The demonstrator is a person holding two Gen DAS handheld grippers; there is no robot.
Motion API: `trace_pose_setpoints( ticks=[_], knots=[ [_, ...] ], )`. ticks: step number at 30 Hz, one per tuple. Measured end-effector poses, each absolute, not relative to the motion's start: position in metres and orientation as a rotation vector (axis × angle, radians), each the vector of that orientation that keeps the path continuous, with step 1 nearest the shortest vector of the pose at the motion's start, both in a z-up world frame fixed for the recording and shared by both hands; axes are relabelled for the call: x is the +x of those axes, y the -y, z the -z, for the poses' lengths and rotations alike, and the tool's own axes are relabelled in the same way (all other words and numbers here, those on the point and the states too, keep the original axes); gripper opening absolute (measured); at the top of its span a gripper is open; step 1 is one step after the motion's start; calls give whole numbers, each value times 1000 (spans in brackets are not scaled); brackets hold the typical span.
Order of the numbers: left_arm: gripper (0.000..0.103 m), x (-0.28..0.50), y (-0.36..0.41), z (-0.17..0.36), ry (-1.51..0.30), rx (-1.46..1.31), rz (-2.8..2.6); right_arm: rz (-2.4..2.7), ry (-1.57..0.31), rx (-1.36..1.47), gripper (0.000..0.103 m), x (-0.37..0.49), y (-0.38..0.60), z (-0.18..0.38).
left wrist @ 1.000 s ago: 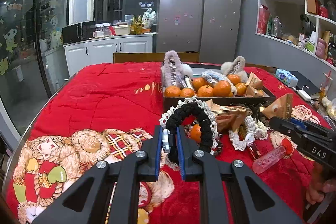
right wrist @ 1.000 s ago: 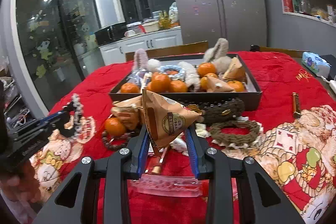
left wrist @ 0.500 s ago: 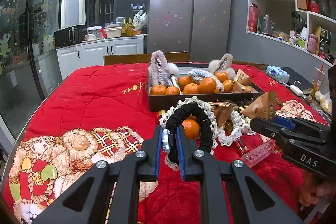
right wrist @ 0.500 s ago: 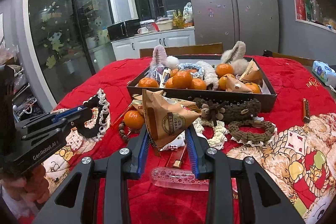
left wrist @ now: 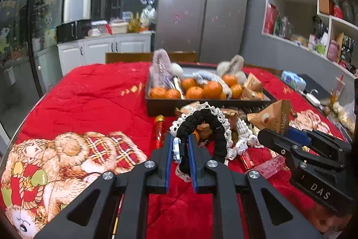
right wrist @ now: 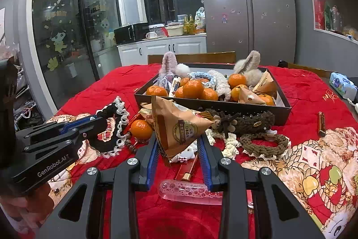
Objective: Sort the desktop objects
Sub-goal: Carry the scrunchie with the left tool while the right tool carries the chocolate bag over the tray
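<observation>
My left gripper (left wrist: 180, 145) is shut on a black scrunchie with white lace trim (left wrist: 207, 121), held above the red cloth in front of the dark tray (left wrist: 161, 105). It also shows in the right wrist view (right wrist: 116, 124). My right gripper (right wrist: 179, 145) is shut on a brown triangular snack packet (right wrist: 179, 127), seen from the left wrist view too (left wrist: 273, 118). The tray (right wrist: 246, 108) holds several oranges (right wrist: 192, 89), fluffy hair clips and snack packets.
Loose on the red cloth lie an orange (right wrist: 141, 129), brown braided scrunchies (right wrist: 264, 143), a clear pink tube (right wrist: 190, 190), a red tube (left wrist: 159, 129), a lipstick (right wrist: 321, 123) and white lace pieces. A tissue pack (right wrist: 343, 85) lies far right. Chairs stand behind the table.
Both grippers have lifted and moved toward the tray, each still holding its object. The scrunchie and the snack packet now hang nearer the tray's front wall.
</observation>
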State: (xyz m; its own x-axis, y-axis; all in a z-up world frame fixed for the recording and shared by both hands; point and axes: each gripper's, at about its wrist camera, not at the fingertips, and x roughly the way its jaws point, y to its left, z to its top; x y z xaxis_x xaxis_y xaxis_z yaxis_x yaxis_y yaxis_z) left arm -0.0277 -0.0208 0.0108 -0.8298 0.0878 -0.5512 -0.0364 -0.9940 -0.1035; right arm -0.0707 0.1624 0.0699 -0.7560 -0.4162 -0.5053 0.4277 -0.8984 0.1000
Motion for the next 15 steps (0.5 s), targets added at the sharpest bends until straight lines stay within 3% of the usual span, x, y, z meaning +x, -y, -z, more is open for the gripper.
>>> trace_pose_setpoints(
  ticks=[15],
  knots=[
    [14,-78,-12,-29,212,-956,-2850,2656,42,722,32,-84,-190,-84]
  ],
)
